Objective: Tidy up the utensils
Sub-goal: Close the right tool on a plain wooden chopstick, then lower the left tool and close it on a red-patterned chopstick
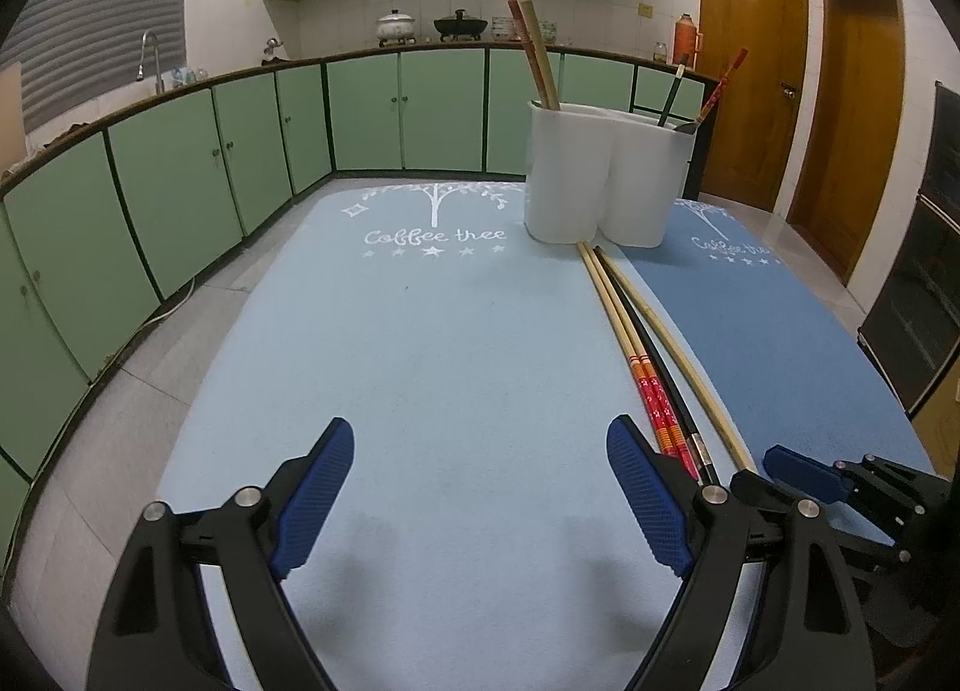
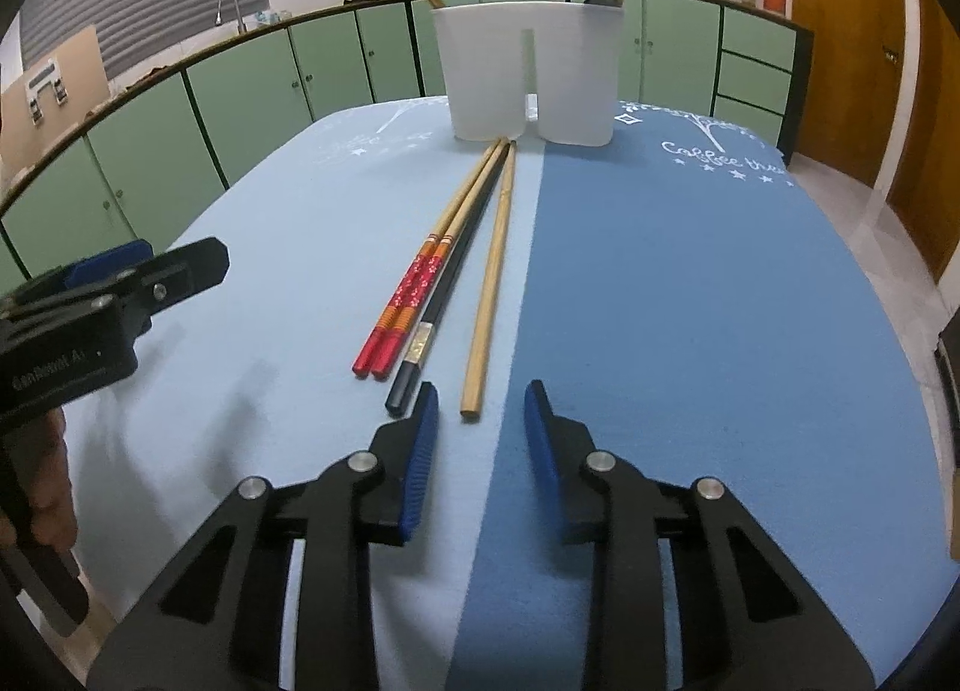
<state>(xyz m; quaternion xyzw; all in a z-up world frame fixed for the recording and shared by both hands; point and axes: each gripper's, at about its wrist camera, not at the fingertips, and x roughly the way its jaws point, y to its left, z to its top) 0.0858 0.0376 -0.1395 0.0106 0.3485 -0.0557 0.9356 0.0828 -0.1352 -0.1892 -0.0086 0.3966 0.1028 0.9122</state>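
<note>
Green cupboards ringed the kitchen, and on the counter [image 2: 690, 331] two blue mats met in a seam running away from the person holding the tools. On the pale side of that seam lay four chopsticks: a red-patterned pair [image 2: 414, 295], a black chopstick [image 2: 444, 295] and a plain bamboo chopstick [image 2: 489, 283], fanned slightly, their long axes pointing away from the right gripper [image 2: 480, 403] toward the white holder [image 2: 528, 73] at the far edge, which already held a few sticks. The bamboo one mattered most: its near end sat just ahead of the right jaws, between their tips in line, with its length continuing straight forward from the gap. Those jaws were partly closed yet pinched nothing; neither pad touched the stick. The black stick's end lay just beside the left-hand pad. The left gripper [image 1: 480, 487] hung over bare mat, jaws spread wide and empty, the sticks off to its right. I judged the right hand nearer and better lined up for the bamboo stick.
</note>
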